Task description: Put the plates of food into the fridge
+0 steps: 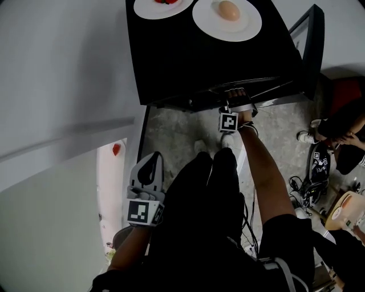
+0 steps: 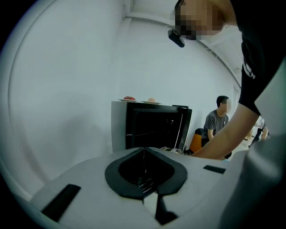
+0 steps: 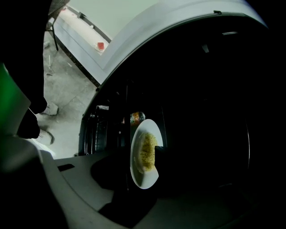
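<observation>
A black fridge [image 1: 211, 57] stands ahead with its door [image 1: 311, 40] swung open to the right. On its top sit a white plate of red food [image 1: 162, 5] and a white plate with a round tan item [image 1: 228, 17]. My right gripper [image 1: 236, 102] reaches in under the top, jaws hidden in the head view. In the right gripper view a white plate of yellow food [image 3: 147, 127] sits inside the dark fridge between the parted jaws of that gripper [image 3: 139, 167]. My left gripper [image 1: 149, 171] hangs low at my side, shut and empty, pointing at the fridge [image 2: 152, 127].
An orange-lidded jar [image 3: 136, 117] stands deeper in the fridge behind the plate. People sit at the right [image 1: 342, 137], and one shows beside the fridge [image 2: 217, 120]. Cables and gear lie on the concrete floor [image 1: 305, 188]. A white wall and ledge [image 1: 57, 114] run along the left.
</observation>
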A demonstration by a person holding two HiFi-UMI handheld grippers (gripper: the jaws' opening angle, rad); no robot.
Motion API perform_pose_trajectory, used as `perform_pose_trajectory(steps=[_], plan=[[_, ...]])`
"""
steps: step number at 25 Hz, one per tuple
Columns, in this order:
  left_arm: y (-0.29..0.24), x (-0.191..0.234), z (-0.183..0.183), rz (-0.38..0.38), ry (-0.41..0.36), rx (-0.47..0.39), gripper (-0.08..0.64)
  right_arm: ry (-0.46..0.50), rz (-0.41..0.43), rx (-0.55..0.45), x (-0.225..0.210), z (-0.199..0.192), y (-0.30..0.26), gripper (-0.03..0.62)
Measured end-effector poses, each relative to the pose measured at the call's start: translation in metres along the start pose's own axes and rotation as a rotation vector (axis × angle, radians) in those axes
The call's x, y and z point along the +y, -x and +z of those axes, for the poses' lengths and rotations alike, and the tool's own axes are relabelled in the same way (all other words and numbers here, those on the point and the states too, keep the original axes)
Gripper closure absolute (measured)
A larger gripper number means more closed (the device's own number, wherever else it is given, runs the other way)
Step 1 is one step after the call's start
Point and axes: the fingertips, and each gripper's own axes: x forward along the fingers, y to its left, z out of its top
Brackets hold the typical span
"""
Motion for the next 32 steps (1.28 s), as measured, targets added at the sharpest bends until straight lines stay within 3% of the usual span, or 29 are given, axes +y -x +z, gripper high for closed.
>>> perform_pose_trajectory(steps=[8, 14, 27, 32], plan=[[-0.007, -0.012, 0.007, -0.021, -0.019, -0.005, 0.538, 0.024, 0.044, 0.046, 0.006, -0.02, 0.004, 0.418], [-0.007, -0.011, 0.003, -0.016, -0.009, 0.01, 0.538, -0.022, 0.077, 0.017, 0.014, -0.013, 0.012, 0.407], [-0.017, -0.014, 0.017, -0.03, -0.012, -0.011, 0.538, -0.079, 0.063, -0.012, -0.003, -0.003, 0.046, 0.407], [-0.02, -0.018, 0.036, -0.058, 0.004, -0.082, 0.538, -0.146, 0.037, -0.064, -0.031, 0.016, 0.085, 0.422]])
